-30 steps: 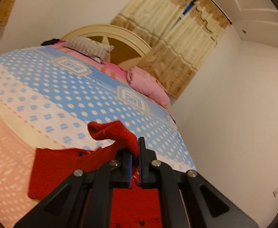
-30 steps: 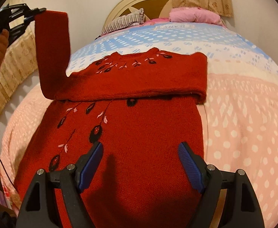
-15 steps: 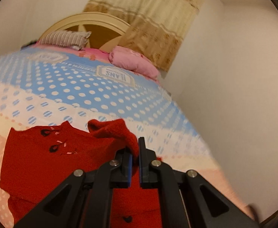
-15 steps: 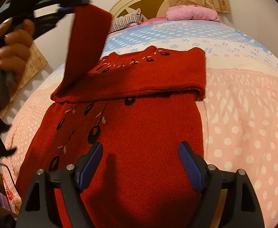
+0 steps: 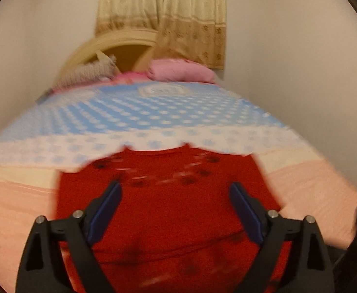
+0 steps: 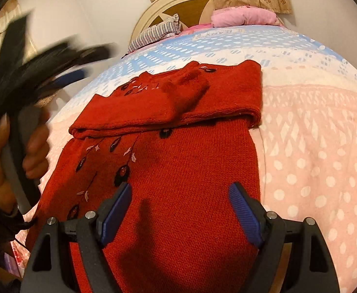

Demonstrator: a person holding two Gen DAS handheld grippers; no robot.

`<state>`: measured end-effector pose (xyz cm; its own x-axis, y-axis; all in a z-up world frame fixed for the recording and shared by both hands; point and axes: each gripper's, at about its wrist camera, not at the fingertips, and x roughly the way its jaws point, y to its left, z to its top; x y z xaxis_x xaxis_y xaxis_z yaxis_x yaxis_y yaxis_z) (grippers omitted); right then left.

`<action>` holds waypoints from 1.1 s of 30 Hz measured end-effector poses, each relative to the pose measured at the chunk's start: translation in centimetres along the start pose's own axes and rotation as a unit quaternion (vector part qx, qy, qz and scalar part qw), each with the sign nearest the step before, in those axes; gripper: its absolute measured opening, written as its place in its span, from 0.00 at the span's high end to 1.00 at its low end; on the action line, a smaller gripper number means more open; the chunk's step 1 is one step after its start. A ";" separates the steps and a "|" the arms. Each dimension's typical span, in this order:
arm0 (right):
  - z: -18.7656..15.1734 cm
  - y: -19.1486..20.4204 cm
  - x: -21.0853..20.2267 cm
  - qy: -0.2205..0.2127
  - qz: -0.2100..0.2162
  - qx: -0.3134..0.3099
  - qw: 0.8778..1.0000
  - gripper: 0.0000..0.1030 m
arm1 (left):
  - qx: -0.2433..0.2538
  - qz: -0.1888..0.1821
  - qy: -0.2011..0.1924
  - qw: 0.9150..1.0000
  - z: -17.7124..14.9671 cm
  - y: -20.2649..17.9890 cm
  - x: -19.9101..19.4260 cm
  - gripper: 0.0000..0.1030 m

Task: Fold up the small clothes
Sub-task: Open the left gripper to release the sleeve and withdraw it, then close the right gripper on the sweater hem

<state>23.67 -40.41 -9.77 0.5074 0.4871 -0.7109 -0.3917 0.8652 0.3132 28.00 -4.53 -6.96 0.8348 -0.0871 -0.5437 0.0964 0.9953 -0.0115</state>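
Both the left gripper [image 5: 174, 204] and right gripper [image 6: 179, 207] gape wide, empty, above the red knitted sweater [image 6: 178, 171]; its loosely laid sleeve [image 6: 183, 95] (bunched) could slide off the fold when the body is lifted.

Left wrist view, motion-blurred. Left gripper [image 5: 174, 210] has its blue-padded jaws spread wide, nothing between them, above a red knitted sweater [image 5: 168, 210] with dark flower motifs near the neckline. Sweater lies flat on a dotted bedspread banded blue, white and peach [image 5: 154, 114]. At the far end: pink pillow [image 5: 180, 72], cream arched headboard [image 5: 110, 46], beige patterned curtain [image 5: 168, 17].
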 end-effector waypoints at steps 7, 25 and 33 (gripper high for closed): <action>0.1 0.4 0.3 0.005 -0.012 -0.008 1.000 0.20 | 0.002 0.129 0.104 0.986 -5.9 8.6 1.7 0.10; 4.3 1.5 -1.5 -0.011 -0.041 -0.006 0.999 0.20 | -0.105 0.109 0.161 0.975 -7.9 12.9 5.4 0.00; 11.6 -2.1 5.2 0.037 -0.033 0.072 0.996 0.50 | -0.110 0.106 0.160 0.975 -7.9 13.3 5.6 0.00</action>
<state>36.04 -38.29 -6.80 0.4684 0.4233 -0.7755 -0.2431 0.9056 0.3475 29.71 8.60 -16.79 0.6083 0.1047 -0.7867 -0.2077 0.9777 -0.0306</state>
